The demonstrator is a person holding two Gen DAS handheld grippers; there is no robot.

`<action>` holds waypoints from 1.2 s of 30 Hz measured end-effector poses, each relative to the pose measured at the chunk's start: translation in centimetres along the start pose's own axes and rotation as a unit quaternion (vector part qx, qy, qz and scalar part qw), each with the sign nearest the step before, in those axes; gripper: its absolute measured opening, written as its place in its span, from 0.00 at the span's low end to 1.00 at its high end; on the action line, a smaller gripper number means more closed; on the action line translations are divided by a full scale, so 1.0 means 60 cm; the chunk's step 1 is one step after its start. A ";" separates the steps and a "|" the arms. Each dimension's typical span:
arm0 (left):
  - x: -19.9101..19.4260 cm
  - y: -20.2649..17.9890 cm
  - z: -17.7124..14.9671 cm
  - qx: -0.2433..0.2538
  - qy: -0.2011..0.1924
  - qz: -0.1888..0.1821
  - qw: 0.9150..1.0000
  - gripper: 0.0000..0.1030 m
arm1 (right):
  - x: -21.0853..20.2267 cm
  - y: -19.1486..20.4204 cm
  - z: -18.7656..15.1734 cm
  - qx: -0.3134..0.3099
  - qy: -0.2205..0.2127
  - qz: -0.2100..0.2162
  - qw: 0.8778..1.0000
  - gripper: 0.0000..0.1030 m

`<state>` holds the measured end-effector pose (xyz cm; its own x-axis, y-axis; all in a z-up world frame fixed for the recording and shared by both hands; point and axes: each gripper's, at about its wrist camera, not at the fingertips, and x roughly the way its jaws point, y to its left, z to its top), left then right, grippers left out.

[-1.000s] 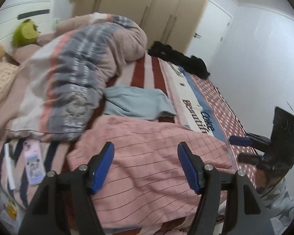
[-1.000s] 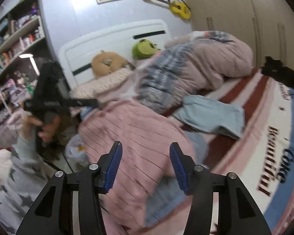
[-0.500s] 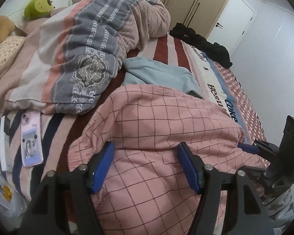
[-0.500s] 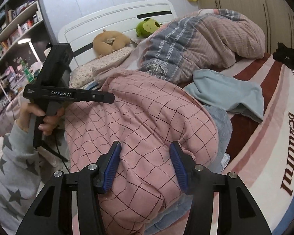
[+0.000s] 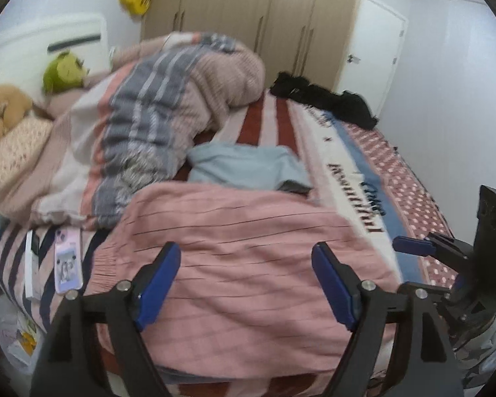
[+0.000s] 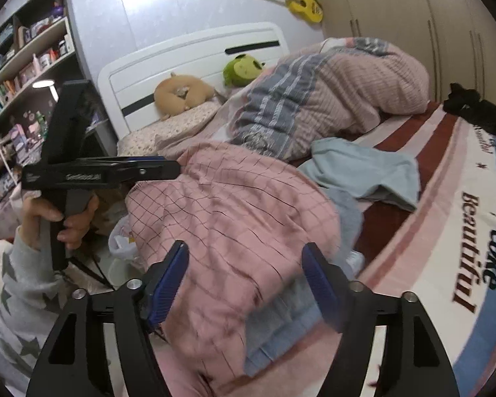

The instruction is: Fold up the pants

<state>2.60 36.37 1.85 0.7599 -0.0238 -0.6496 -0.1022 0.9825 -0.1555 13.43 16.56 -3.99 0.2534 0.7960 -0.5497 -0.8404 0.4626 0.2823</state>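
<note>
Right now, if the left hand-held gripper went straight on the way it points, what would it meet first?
Most likely the pink checked pants, which fill the view between the open fingers of the left hand-held gripper. The light blue garment lies beyond. Depth is hard to judge.

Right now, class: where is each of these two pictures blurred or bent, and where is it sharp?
Left wrist view: motion blur smears the pink pants and the quilt; the left gripper stays sharp; fisheye bows the wardrobe. Right wrist view: the headboard and shelves are crisp; the pants' near edge blurs; the shelves curve.
</note>
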 end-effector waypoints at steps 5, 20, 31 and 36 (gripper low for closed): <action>-0.052 -0.110 -0.009 0.027 -0.068 -0.015 0.997 0.85 | -0.087 -0.012 -0.033 -0.005 -0.042 -0.030 0.999 0.74; -0.081 -0.383 -0.118 0.074 -0.207 -0.008 0.975 0.98 | -0.404 -0.019 -0.215 -0.009 -0.186 -0.257 0.948 0.99; -0.070 -0.432 -0.138 0.081 -0.209 -0.016 0.974 0.98 | -0.493 -0.021 -0.255 0.013 -0.216 -0.313 0.925 0.99; -0.068 -0.441 -0.141 0.085 -0.208 -0.015 0.974 0.98 | -0.500 -0.020 -0.259 0.019 -0.220 -0.314 0.923 0.99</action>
<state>-3.21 8.89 2.32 0.9593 -0.0109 -0.2823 0.0050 0.9998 -0.0218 -0.61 -13.94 -0.03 0.8624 0.4435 -0.2440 -0.4461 0.8937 0.0478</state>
